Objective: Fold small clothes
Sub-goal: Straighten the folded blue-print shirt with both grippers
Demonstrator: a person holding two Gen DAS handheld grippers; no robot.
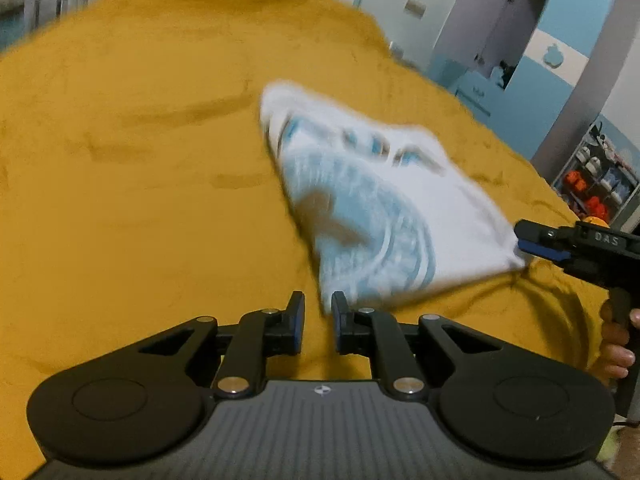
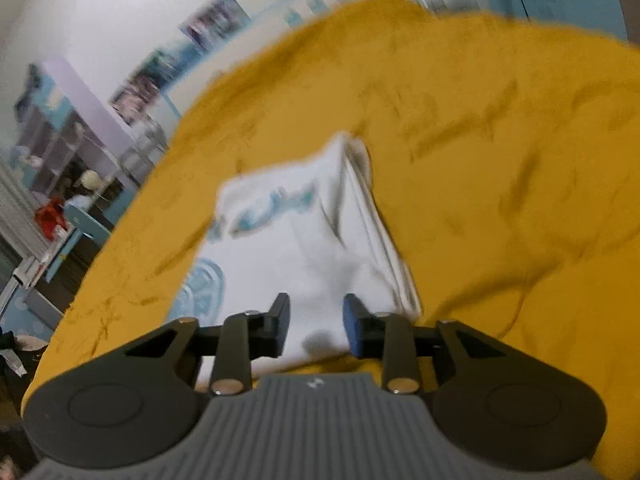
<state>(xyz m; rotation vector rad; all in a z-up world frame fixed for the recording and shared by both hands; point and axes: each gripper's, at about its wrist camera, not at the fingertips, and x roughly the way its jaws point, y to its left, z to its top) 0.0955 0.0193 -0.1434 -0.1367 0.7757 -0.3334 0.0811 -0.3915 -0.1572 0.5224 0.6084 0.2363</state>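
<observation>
A small white garment point(image 1: 400, 208) with a pale blue print lies partly folded on a mustard-yellow blanket point(image 1: 140, 200). Its near edge is raised and stretched between my two grippers. My left gripper point(image 1: 318, 312) stands nearly shut, with the garment's near left corner caught at its fingertips. My right gripper point(image 1: 524, 246) comes in from the right, shut on the garment's right corner, and a hand point(image 1: 618, 344) grips its handle. In the right wrist view the white garment point(image 2: 288, 240) fills the gap between the right gripper's point(image 2: 316, 320) pads, its stacked folded edges showing on the right. Both views are blurred.
The blanket point(image 2: 500, 160) covers a wide bed with wrinkles around the garment. A shelf rack point(image 1: 592, 188) with orange and white items stands past the bed's right edge. Shelves point(image 2: 60, 152) and a red object point(image 2: 50, 216) lie beyond the left edge. Blue and white walls stand behind.
</observation>
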